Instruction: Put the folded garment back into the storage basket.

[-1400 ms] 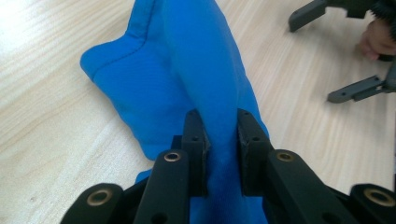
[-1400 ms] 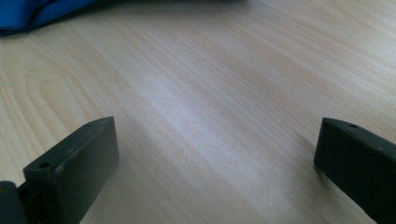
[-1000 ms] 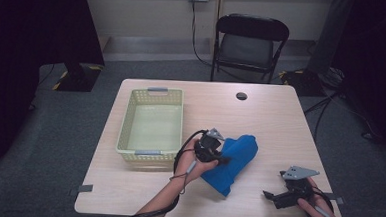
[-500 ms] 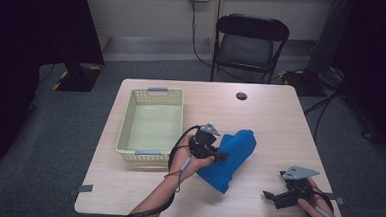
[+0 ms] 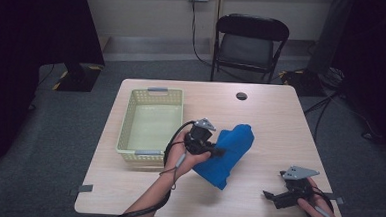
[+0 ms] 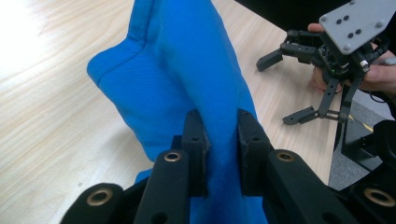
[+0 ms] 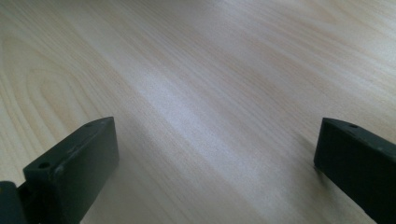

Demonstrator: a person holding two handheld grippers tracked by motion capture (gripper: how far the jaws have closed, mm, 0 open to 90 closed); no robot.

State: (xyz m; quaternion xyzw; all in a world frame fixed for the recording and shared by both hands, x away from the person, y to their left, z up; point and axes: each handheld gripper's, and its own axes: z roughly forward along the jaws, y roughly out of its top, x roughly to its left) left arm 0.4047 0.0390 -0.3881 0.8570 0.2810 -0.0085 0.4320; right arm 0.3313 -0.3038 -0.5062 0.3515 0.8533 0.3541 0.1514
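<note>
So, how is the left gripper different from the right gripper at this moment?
The left gripper is shut on the blue cloth, while the right gripper stands wide open with nothing between its jaws. The left gripper sits near the table's middle, beside the yellow basket; the right gripper is at the near right corner. Both are black and hand-held.

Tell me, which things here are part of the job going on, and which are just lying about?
Part of the job:
- blue cloth, pinched between the fingers of the left gripper
- right gripper, fingers apart, empty, above the table
- yellow basket, probably, as it sits right beside the cloth

Just lying about:
- small black round thing at the table's far edge
- black chair behind the table
</note>
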